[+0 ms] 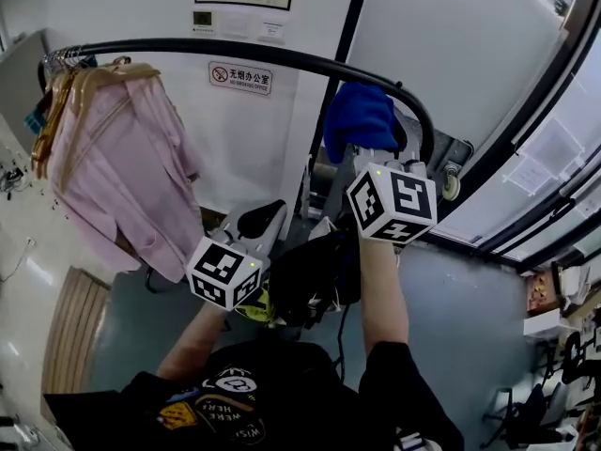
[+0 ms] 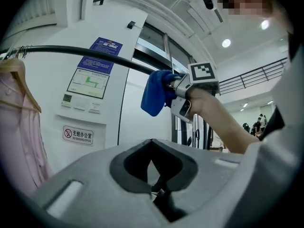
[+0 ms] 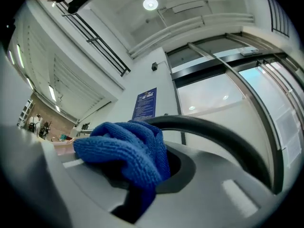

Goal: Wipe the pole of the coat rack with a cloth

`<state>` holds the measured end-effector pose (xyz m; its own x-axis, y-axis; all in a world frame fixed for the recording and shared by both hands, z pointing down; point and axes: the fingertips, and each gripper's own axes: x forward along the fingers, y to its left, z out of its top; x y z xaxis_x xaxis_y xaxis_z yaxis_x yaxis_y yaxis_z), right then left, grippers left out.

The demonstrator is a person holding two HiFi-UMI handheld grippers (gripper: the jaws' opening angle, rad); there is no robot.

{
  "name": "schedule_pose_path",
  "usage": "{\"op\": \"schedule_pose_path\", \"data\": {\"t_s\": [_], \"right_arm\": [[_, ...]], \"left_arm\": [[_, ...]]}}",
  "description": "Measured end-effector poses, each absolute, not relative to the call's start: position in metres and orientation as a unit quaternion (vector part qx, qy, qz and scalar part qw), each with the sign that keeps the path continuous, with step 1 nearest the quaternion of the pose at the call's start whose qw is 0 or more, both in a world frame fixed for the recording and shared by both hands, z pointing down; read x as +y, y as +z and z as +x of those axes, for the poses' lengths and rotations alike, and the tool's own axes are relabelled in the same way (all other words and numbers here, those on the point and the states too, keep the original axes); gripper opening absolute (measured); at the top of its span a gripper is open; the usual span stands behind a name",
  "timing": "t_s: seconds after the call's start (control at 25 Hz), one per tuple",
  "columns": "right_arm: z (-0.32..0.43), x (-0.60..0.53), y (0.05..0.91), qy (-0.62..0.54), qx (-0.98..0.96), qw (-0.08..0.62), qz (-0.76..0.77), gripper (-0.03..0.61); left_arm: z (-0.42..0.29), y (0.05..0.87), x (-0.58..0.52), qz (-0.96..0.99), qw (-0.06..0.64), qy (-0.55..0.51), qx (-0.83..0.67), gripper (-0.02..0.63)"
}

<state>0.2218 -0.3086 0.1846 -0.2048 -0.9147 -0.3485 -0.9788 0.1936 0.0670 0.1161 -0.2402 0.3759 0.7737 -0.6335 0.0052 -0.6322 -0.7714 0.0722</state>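
The coat rack's black pole (image 1: pixel 235 53) runs across the top of the head view and bends down at the right. A blue cloth (image 1: pixel 360 118) is bunched against the pole just before the bend, and my right gripper (image 1: pixel 374 158) is shut on it from below. In the right gripper view the cloth (image 3: pixel 126 151) fills the jaws, with the pole (image 3: pixel 223 137) curving right behind it. My left gripper (image 1: pixel 258 222) hangs lower, left of the right one, shut and empty. The left gripper view shows the pole (image 2: pixel 95 55), the cloth (image 2: pixel 154 94) and the left gripper (image 2: pixel 154 182).
A pink shirt (image 1: pixel 122 167) on wooden hangers (image 1: pixel 84 83) hangs at the pole's left end. A white wall with a no-smoking sign (image 1: pixel 241 78) stands behind the rack. A glass partition with dark frames (image 1: pixel 526 130) is at the right. A black object (image 1: pixel 310 280) sits below my arms.
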Motion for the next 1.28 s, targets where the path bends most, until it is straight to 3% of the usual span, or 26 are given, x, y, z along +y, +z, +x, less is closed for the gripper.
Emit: {"op": "schedule_pose_path", "data": {"t_s": [0.28,0.6,0.96,1.12,1.28], "right_arm": [[0.133,-0.351,0.186,0.099,0.826,0.124,-0.54,0.054],[-0.031,-0.4,0.189,0.037,0.882,0.144,-0.447,0.058],[-0.185,-0.426,0.166,-0.046,0.917,0.152,-0.366,0.052],[-0.221,-0.436,0.169,-0.075,0.923,0.135,-0.352,0.046],[-0.2,-0.447,0.188,-0.104,0.913,0.136,-0.369,0.046]], "left_arm": [[0.054,0.374,-0.243,0.909,0.033,-0.015,-0.416,-0.003],[-0.081,0.378,-0.226,0.828,0.037,-0.029,-0.559,-0.002],[-0.162,0.377,-0.191,0.773,0.039,-0.038,-0.631,-0.003],[-0.177,0.378,-0.182,0.765,0.044,-0.042,-0.642,-0.003],[-0.176,0.378,-0.182,0.771,0.041,-0.043,-0.634,-0.002]]}}
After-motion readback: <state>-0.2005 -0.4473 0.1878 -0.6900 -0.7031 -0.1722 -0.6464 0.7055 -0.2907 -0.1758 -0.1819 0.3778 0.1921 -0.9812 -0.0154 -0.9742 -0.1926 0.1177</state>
